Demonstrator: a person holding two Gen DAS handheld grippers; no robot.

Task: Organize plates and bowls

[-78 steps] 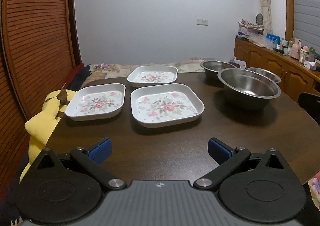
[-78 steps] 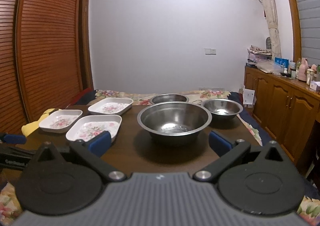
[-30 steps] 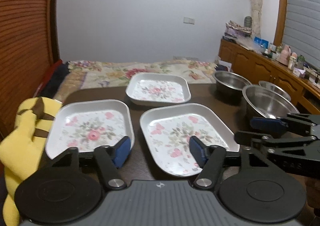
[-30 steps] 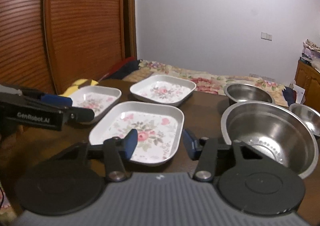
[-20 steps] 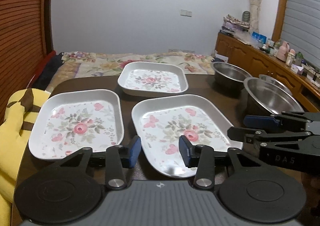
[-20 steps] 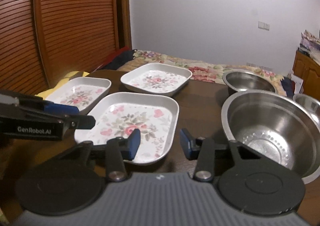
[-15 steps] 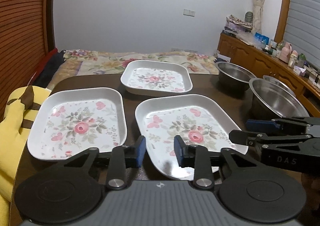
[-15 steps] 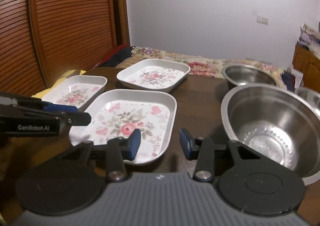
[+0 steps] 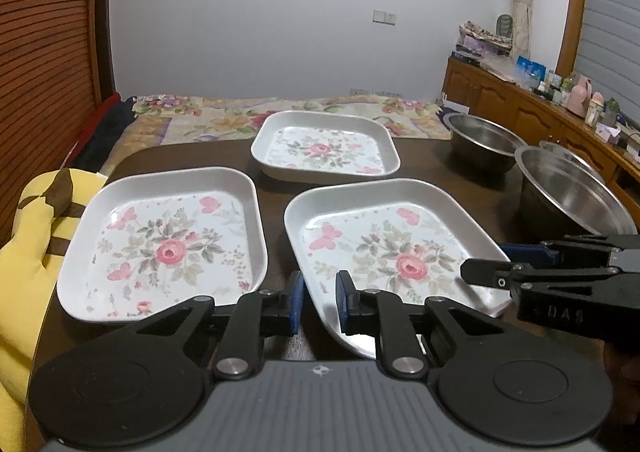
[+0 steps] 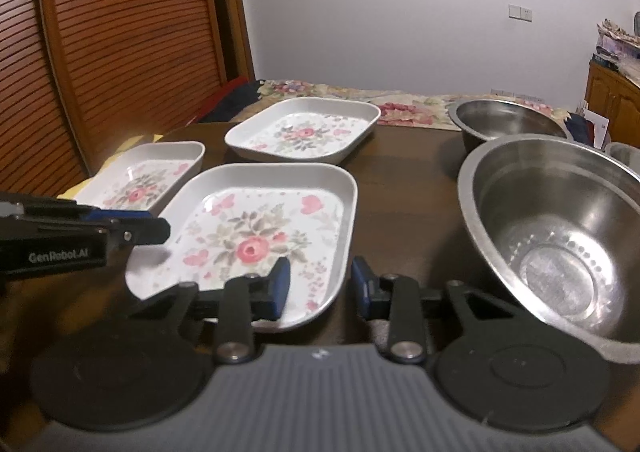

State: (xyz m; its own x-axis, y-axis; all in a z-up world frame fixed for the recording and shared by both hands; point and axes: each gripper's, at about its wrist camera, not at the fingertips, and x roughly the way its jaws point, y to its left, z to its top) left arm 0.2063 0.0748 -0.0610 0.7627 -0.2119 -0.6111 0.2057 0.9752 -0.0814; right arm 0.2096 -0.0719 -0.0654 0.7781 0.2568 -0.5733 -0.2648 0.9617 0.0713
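Three white square floral plates lie on the dark table. The near middle plate (image 9: 392,248) (image 10: 260,236) has my left gripper (image 9: 318,302) straddling its near left rim, jaws narrowed but a gap still shows. My right gripper (image 10: 318,286) straddles its near right rim, jaws partly open. The left plate (image 9: 168,240) (image 10: 148,175) and the far plate (image 9: 324,149) (image 10: 304,131) lie flat. Three steel bowls stand to the right: a large one (image 10: 560,236) (image 9: 572,195), one behind it (image 10: 504,121) (image 9: 480,139), a third mostly hidden.
A yellow cushion (image 9: 28,236) lies off the table's left edge. A wooden slatted door (image 10: 120,31) stands at left. A bed with a floral cover (image 9: 240,115) lies beyond the table. Wooden cabinets (image 9: 520,107) with clutter run along the right wall.
Both grippers have moved in from the table's front to the near middle plate. Their jaws have narrowed around its near rim, the left more than the right.
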